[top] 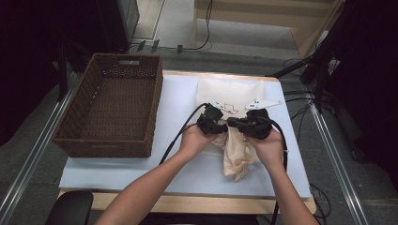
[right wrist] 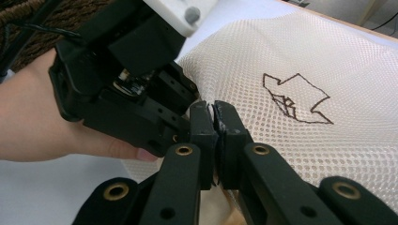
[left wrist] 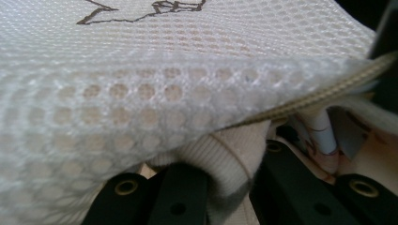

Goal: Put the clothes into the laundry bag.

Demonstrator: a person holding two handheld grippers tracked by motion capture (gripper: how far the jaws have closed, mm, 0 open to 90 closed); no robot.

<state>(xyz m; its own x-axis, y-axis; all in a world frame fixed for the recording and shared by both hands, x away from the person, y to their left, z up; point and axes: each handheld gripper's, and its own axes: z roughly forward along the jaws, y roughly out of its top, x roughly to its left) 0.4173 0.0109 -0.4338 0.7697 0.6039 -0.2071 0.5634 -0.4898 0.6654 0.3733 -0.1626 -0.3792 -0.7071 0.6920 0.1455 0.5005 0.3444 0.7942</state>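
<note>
While both grippers' fingers pinch the mesh bag (top: 230, 93), a wicker basket (top: 112, 108) sits on the white-covered table (top: 178, 101).

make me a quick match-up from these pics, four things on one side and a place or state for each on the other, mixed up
Things:
1. wicker basket
2. mesh laundry bag
3. cream garment
4. right gripper

Places or states:
A. hangs below the two grippers, toward the table's near edge
B. jaws shut on mesh
C. stands at the table's left
D. lies flat, bears a brown line drawing

Pairs: 1-C, 2-D, 3-A, 4-B
</note>
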